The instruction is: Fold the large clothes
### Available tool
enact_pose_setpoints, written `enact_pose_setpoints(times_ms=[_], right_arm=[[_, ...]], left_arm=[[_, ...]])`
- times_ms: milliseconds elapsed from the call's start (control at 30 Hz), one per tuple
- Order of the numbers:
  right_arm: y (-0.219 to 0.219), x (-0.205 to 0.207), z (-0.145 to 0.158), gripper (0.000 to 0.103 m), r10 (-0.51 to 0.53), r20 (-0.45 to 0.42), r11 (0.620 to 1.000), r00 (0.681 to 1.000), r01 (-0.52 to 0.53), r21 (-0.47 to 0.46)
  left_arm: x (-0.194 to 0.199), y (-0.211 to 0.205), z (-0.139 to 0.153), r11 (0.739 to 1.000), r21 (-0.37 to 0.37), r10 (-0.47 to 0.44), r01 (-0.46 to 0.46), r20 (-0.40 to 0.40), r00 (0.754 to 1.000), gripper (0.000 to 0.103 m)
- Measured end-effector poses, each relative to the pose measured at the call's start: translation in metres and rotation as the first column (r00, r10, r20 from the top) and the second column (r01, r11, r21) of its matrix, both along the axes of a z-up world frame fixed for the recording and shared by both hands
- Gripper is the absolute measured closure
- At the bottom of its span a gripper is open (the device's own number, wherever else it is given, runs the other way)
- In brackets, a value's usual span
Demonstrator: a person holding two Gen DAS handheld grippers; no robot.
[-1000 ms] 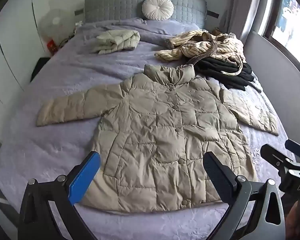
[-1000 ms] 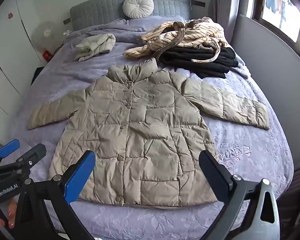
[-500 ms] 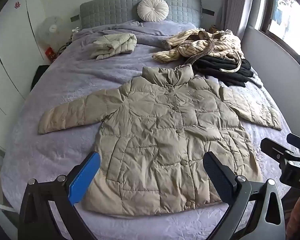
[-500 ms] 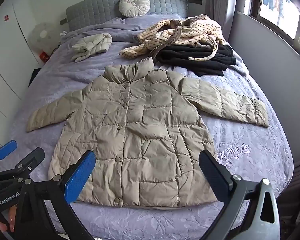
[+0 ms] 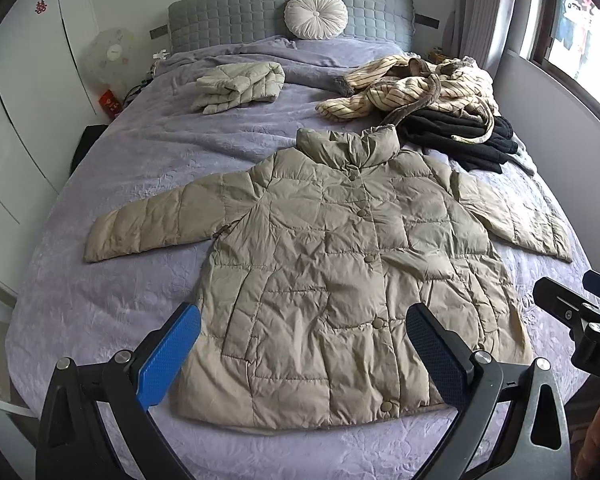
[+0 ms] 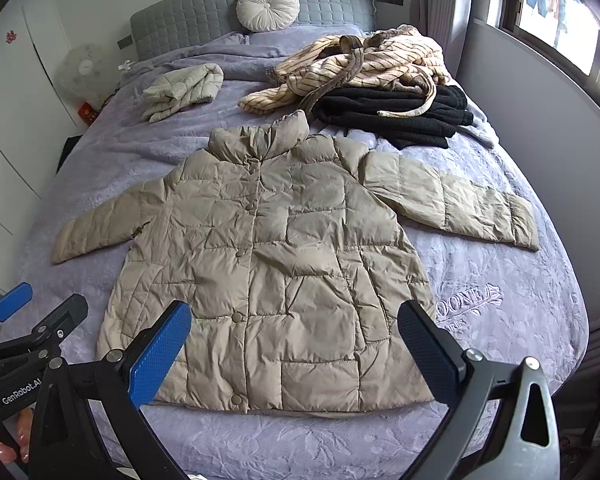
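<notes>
- The left tongs (image 5: 300, 354) stand wide open with nothing between them, above the hem of the beige puffer jacket (image 5: 340, 256).
- The right tongs (image 6: 294, 348) are likewise spread wide and empty, over the same hem; each pair shows at the edge of the other's view.
- The jacket lies flat and buttoned, front up, in the middle of the bed (image 5: 148, 152), both sleeves stretched out to the sides, collar toward the headboard.
- The bed carries a lavender embossed cover, with stitched lettering beside the jacket's right hem corner.
- Beyond the jacket's collar lie a folded pale quilted garment (image 5: 240, 86), a heap of cream striped clothing (image 5: 408, 88) and, under that heap, folded black clothing (image 5: 460, 136).
- Farther past the jacket is a grey quilted headboard (image 5: 236, 20) with a round white cushion (image 5: 316, 15) against it.
- White wardrobe doors and a standing fan (image 5: 112, 54) are off the jacket's left sleeve; a window (image 6: 560, 12) and curtain off its right.
</notes>
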State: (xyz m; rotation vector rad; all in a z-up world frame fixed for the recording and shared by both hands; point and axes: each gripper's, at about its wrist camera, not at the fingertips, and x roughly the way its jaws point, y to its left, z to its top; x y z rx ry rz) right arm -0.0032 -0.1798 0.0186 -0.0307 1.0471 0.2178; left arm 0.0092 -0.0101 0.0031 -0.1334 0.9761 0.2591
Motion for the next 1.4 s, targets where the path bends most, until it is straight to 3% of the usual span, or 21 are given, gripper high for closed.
enact_pose_setpoints(times_ms=[1400], right_arm=[[0.0005, 0.0009, 0.0016, 0.000, -0.001, -0.011, 1.000, 1.000, 0.001, 0.002]], left_arm=[[-0.0047, 0.0012, -0.0058, 1.000, -0.004, 0.003, -0.003, -0.008, 1.000, 0.000]])
